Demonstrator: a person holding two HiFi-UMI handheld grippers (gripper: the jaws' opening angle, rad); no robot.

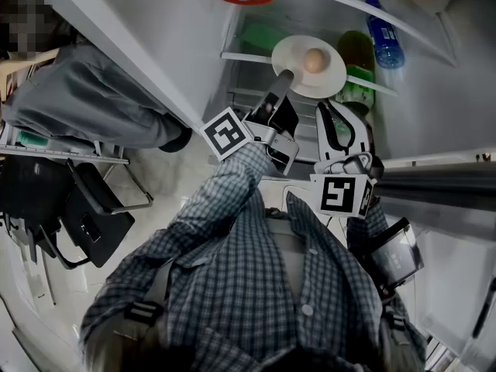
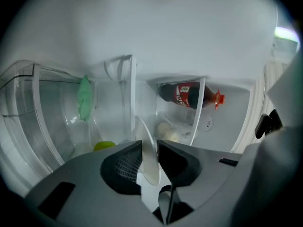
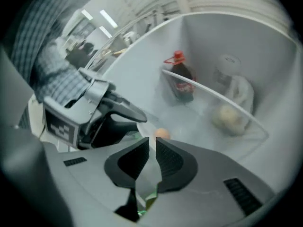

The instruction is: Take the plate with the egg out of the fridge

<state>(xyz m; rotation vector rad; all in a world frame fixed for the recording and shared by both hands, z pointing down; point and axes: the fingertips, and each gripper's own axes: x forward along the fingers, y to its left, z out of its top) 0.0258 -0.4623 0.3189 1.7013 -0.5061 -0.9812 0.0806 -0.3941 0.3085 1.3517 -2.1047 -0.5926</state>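
Head view: one plate (image 1: 335, 77) carrying one egg (image 1: 314, 60) sits at the front of the fridge shelf (image 1: 246, 56). The left claw (image 1: 284, 77) pinches its rim. One blue bottle (image 1: 384, 33) and one green bottle (image 1: 358, 72) are beside it.

Left gripper view: the jaws clamp the rim.

Right gripper view: the right claw (image 3: 149, 143), nearly closed, appears to pinch the rim too. Withdraw the plate level, moving both claws together, so the egg cannot roll.

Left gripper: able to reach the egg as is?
Probably not: the left gripper is shut on the rim of the plate, and the egg sits mid-plate, past its fingers. It would have to let go first.
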